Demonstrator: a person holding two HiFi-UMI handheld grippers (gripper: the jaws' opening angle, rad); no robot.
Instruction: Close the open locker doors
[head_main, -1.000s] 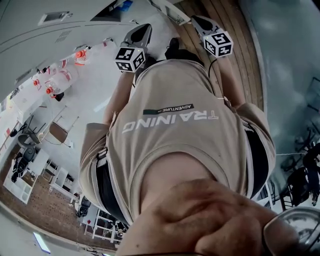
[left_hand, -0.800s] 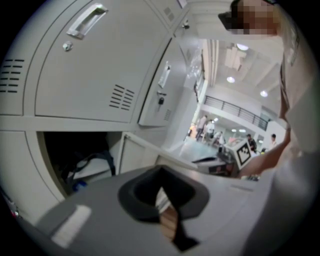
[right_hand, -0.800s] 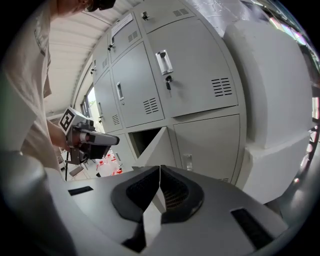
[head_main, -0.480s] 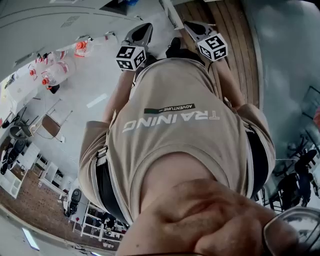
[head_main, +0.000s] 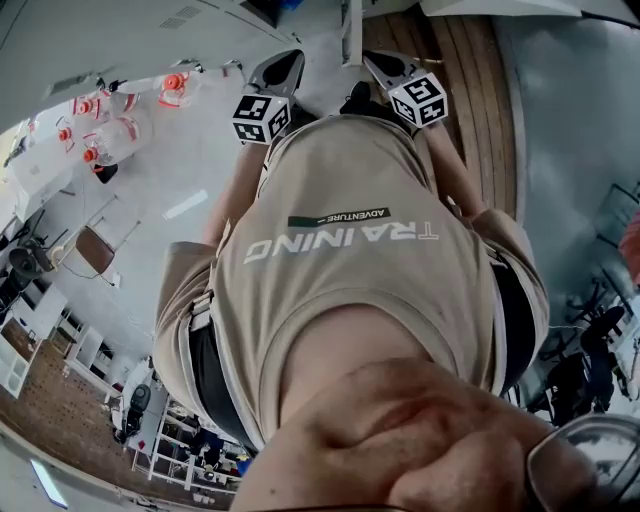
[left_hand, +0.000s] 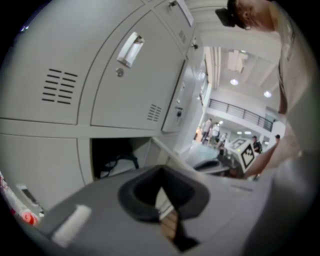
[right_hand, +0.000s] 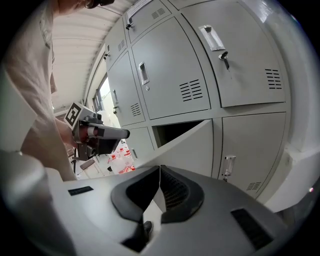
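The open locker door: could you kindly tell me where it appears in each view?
Head view: open locker door, probably the pale edge at top centre.
Left gripper view: low centre, slanting right from the dark compartment.
Right gripper view: centre, swung out under the dark compartment.
Shared landmark: red-capped bottles, in all three views.

Pale grey locker doors (right_hand: 170, 75) (slotted vents (right_hand: 191, 91)), beige shirt (head_main: 350, 290), brown floorboards (head_main: 480, 90).

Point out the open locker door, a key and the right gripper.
open locker door (right_hand: 192, 146): right gripper view, outer face
key (right_hand: 223, 58): right gripper view, its middle
right gripper (right_hand: 160, 170): right gripper view, between the fingertips
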